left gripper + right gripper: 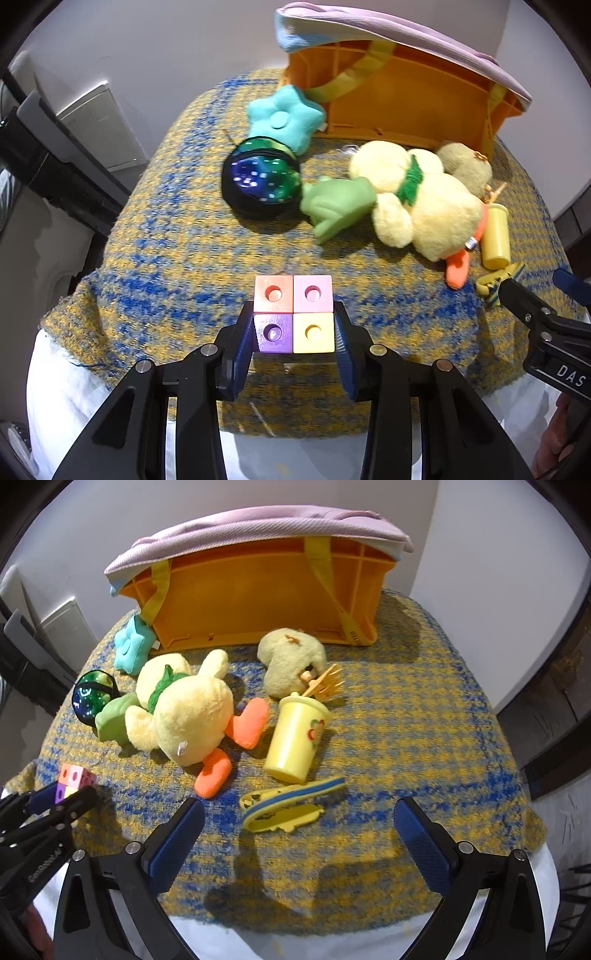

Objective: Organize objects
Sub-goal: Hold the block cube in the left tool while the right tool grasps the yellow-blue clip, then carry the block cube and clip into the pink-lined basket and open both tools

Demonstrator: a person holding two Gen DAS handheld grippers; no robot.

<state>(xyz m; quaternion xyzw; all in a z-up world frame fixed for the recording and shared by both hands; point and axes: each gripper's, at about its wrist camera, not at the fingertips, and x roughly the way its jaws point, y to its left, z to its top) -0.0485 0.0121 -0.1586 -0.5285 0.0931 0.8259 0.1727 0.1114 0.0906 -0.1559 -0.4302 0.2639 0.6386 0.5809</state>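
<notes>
My left gripper (294,332) is shut on a block of four joined cubes (294,314), orange, pink, purple and yellow, gripping the purple and yellow pair near the cloth's front edge; the cubes also show in the right wrist view (75,777). My right gripper (299,834) is open and empty, just in front of a yellow and blue clip (284,806). An orange basket (258,594) with a pink cloth (258,528) over its top stands at the back.
On the blue and yellow woven cloth (406,738) lie a yellow plush duck (184,720), a yellow cup (295,738), a pale plush (291,657), a green toy (332,206), a dark sparkly ball (262,177) and a teal star cushion (280,118). A wall is behind.
</notes>
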